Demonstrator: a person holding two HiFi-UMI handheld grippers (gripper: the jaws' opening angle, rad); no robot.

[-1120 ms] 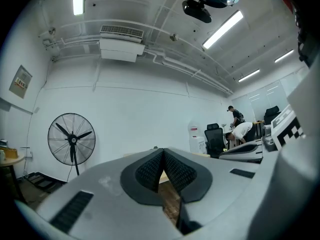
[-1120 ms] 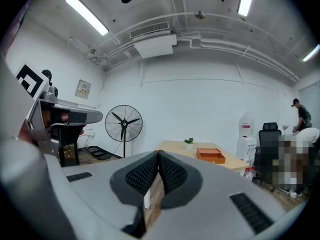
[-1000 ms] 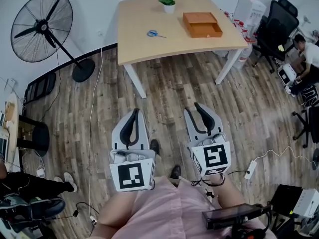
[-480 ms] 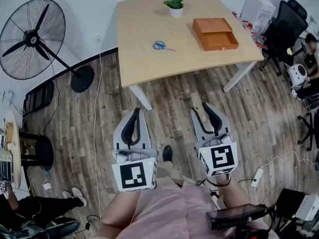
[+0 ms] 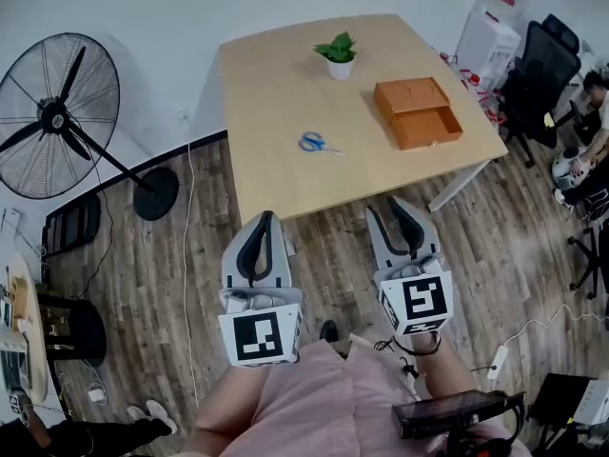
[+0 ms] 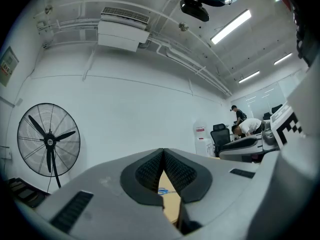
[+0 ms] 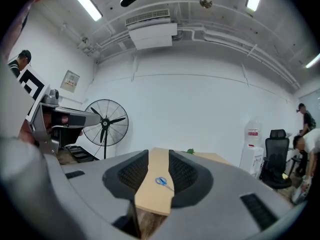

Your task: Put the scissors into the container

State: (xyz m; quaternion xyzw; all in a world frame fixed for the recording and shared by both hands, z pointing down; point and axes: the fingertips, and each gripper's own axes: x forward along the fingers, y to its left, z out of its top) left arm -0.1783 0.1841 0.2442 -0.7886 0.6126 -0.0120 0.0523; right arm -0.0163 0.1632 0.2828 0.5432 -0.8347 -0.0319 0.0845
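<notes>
Table (image 5: 269, 93) closer now; scissors (image 5: 311, 143) apparently unmoved on it.

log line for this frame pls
stage: pre-grasp | left gripper: shut, empty | right gripper: open, empty | scissors: on table, untouched | container: on table, right of scissors

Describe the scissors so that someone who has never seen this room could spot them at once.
Find the light wooden table by the white wall. The scissors lie flat near its middle, left of the orange container and apart from the potted plant. They alone are small, thin and blue-handled.
</notes>
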